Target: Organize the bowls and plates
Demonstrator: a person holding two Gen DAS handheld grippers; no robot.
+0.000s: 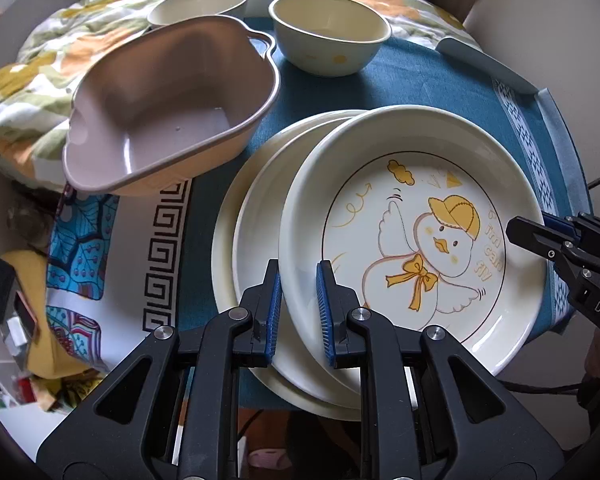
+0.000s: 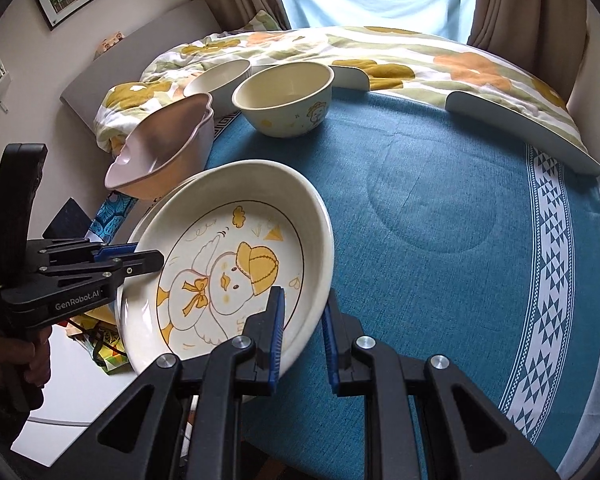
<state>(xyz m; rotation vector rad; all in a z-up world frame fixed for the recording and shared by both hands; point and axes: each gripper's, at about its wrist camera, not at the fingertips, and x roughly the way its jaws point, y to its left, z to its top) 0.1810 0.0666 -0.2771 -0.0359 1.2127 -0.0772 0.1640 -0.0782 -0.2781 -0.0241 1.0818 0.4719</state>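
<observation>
A cream plate with a yellow duck drawing [image 1: 419,240] is held by both grippers. My left gripper [image 1: 298,276] is shut on its near left rim, one blue pad inside and one outside. My right gripper [image 1: 515,232] is shut on the opposite rim. In the right wrist view the duck plate [image 2: 228,264] tilts, with my right gripper [image 2: 304,300] clamped on its near edge and my left gripper [image 2: 152,258] on its far left edge. Under it lies a stack of two cream plates [image 1: 252,248], offset to the left on the blue tablecloth [image 2: 439,240].
A pink bowl with handles [image 1: 172,112] stands left of the plates. Two cream bowls stand behind, one nearer [image 1: 327,36] and one farther [image 1: 198,4]. A floral duvet [image 2: 379,52] borders the far side. A white raised rail [image 2: 519,128] edges the cloth at right.
</observation>
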